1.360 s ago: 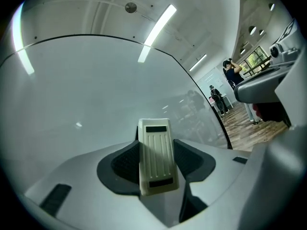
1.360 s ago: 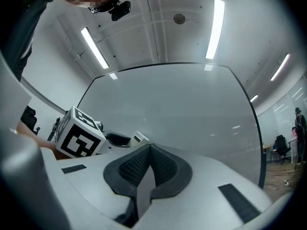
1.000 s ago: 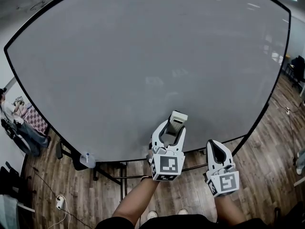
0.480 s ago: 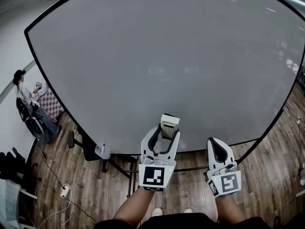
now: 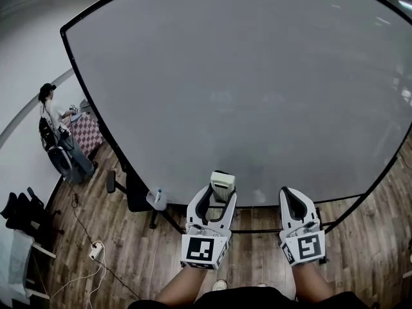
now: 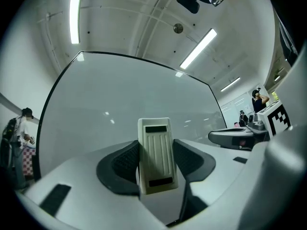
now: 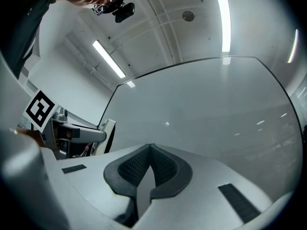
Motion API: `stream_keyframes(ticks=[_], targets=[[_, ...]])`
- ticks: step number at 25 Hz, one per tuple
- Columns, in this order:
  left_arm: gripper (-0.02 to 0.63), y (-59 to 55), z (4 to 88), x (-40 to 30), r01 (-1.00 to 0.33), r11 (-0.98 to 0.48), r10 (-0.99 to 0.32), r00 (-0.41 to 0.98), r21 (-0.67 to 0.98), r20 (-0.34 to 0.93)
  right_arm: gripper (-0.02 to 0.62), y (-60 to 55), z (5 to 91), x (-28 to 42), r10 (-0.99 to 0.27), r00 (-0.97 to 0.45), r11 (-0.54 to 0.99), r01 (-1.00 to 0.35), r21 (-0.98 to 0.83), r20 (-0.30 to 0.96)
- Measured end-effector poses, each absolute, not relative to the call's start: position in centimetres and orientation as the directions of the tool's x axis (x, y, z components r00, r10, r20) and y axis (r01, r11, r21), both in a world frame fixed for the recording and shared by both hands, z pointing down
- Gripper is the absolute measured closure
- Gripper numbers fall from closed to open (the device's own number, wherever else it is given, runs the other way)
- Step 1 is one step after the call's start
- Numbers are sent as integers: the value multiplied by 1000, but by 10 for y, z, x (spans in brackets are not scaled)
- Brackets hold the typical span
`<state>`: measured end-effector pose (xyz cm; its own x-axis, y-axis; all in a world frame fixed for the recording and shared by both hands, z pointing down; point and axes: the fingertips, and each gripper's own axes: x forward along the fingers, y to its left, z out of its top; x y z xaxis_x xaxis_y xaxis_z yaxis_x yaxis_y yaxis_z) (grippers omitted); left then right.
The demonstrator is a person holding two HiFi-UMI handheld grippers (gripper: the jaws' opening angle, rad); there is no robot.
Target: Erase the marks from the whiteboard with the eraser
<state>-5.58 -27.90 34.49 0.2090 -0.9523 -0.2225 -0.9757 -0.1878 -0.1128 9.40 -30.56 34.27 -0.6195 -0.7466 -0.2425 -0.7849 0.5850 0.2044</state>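
A large whiteboard [image 5: 257,82] on a wheeled stand fills the head view; I see no marks on its grey-white face. My left gripper [image 5: 219,195] is shut on a cream ribbed eraser [image 5: 223,185], held just in front of the board's lower edge. In the left gripper view the eraser [image 6: 156,155] stands upright between the two dark pads [image 6: 125,163], with the whiteboard [image 6: 120,104] behind it. My right gripper [image 5: 293,201] hangs to the right, shut with nothing in it. In the right gripper view the gripper [image 7: 148,169] has its pads pressed together, the whiteboard [image 7: 211,109] beyond them.
A person [image 5: 58,140] stands at the far left beside a checkered table. The board's stand legs [image 5: 138,201] rest on a wood floor. A white power strip [image 5: 96,250] and cable lie at the lower left. Dark bags [image 5: 19,211] sit near the left edge.
My left gripper with the eraser has come down and left, away from the board's face toward its lower edge. The view has shifted right across the board. The right gripper has barely moved.
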Motion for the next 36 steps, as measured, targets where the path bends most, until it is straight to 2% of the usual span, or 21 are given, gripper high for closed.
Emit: stream_keyframes(ticks=[7,14,36], targets=[[365,-269,364,-64,-978,-187,-960,202,-90,-196,577,-302,348,86,-748,-626,586,-779,224,-219],[365,-267,379,-68,-978,-188,-965,201,-93,-167,578,-299,368,82,-756,-638,594,-761,260,-142],[365,-266,384,-76,-980,-184,-967,194,-75,-167,577,-299,380,72,-757,-640,607,-762,225,-128]])
